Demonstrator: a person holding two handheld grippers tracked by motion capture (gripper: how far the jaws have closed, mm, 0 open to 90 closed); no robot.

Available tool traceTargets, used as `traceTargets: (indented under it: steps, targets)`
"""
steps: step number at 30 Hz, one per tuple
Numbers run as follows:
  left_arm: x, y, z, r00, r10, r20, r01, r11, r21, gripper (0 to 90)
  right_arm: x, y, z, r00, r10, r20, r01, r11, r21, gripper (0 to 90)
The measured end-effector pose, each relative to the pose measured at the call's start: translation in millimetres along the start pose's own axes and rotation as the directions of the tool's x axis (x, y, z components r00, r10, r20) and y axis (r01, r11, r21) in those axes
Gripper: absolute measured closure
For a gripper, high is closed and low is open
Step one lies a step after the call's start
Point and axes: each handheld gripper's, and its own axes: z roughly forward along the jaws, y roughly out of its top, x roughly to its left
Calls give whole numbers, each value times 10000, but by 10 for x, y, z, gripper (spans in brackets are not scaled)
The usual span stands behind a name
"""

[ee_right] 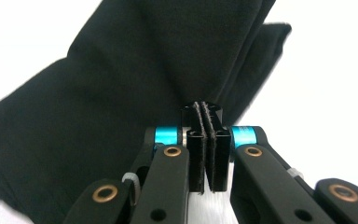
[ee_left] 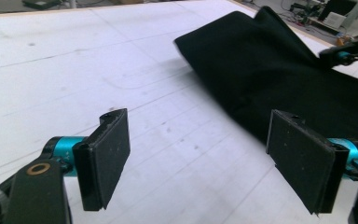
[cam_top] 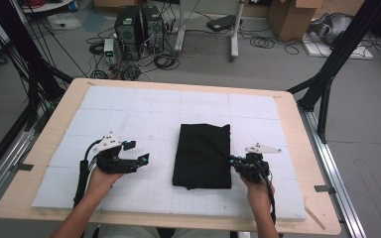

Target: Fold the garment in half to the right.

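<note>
Nearest the camera in the high view: two forearms reaching in from the bottom edge, each hand wrapped around a hand-held gripper. Left hand-held gripper (cam_top: 138, 152) over the bare white foam sheet (cam_top: 129, 106) left of the cloth, jaws spread wide with nothing between them; seen along its own jaws, both flat black pads (ee_left: 106, 156) facing each other across open white surface. Right hand-held gripper (cam_top: 232, 159) at the right edge of the folded black cloth (cam_top: 202, 156), jaws pressed together. Hard to tell from its own view whether a thin fold of fabric is caught between the pads (ee_right: 207, 140) or just lies behind them, though the tips sit right against the cloth's edge. Folded black cloth lying flat as a tall rectangle a little right of centre on the worktop (cam_top: 297, 129), long sides running away from the person, far right corner slightly raised and rumpled. Beyond the worktop's far edge, on the floor: two dark computer towers (cam_top: 139, 25), loose cables, and cardboard boxes (cam_top: 290, 17).
</note>
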Motion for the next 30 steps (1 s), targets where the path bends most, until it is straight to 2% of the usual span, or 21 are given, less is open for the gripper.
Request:
traceTargets:
  steps: [2, 4, 6, 7, 8, 9, 11, 12, 14, 16, 17, 20, 23, 25, 27, 29, 30]
  targets:
    - [33, -24, -63, 9999, 47, -102, -47, 10000, -40, 221, -12, -59, 9, 9999, -10, 171, 4, 9993, 382, 889]
    - [56, -50, -126, 9999, -15, -136, 13, 9999, -149, 224, -26, -107, 30, 9988, 495, 60, -498, 9975, 494, 889]
    - [78, -75, -186, 9998, -38, -176, 35, 9998, -172, 229, -24, -105, -3, 9977, 675, 2, -674, 9955, 665, 872]
    - [89, -86, -210, 9998, -18, -219, 14, 9998, -193, 229, -19, -97, -29, 9978, 664, 85, -669, 9944, 815, 817]
    - [100, -98, -232, 9996, 23, -292, -29, 9998, -203, 229, -3, -79, -67, 9980, 507, 373, -536, 9953, 802, 701]
    - [112, -111, -252, 9993, 57, -377, -65, 9998, -208, 229, 14, -46, -113, 9971, 335, 682, -378, 9973, 634, 632]
    - [141, -130, -284, 9988, 61, -476, -72, 9997, -240, 229, 46, 69, -197, 9969, 49, 782, -46, 10000, -45, 533]
    - [156, -138, -297, 9988, 17, -492, -31, 9996, -284, 229, 77, 147, -215, 9954, -236, 931, 271, 9990, -368, 469]
    - [181, -152, -316, 9986, -115, -523, 94, 9991, -403, 228, 144, 328, -186, 9931, -776, 875, 851, 9928, -846, 410]
    - [199, -171, -324, 9984, -211, -532, 188, 9989, -425, 228, 225, 508, -83, 9906, -1210, 643, 1279, 9846, -1189, 415]
    - [206, -180, -326, 9983, -191, -546, 170, 9991, -376, 228, 270, 595, -4, 9894, -1362, 496, 1411, 9834, -1138, 430]
    - [216, -193, -327, 9983, -246, -534, 226, 9990, -384, 228, 397, 804, 308, 9812, -1924, 112, 1927, 9777, -830, 487]
    - [218, -191, -336, 9984, -273, -494, 250, 9986, -469, 228, 429, 923, 664, 9847, -1741, 79, 1741, 9847, 13, 540]
    - [223, -193, -337, 9985, -256, -484, 234, 9987, -449, 229, 388, 955, 866, 9875, -1531, 370, 1507, 9867, 606, 561]
    - [227, -195, -334, 9985, -269, -480, 248, 9987, -449, 228, 331, 964, 1023, 9852, -1516, 805, 1419, 9832, 1151, 573]
    - [226, -195, -334, 9984, -294, -475, 272, 9986, -464, 228, 265, 948, 1135, 9765, -1684, 1345, 1449, 9750, 1684, 559]
    - [227, -196, -336, 9985, -290, -467, 269, 9986, -463, 228, 233, 936, 1168, 9748, -1657, 1495, 1391, 9750, 1735, 549]
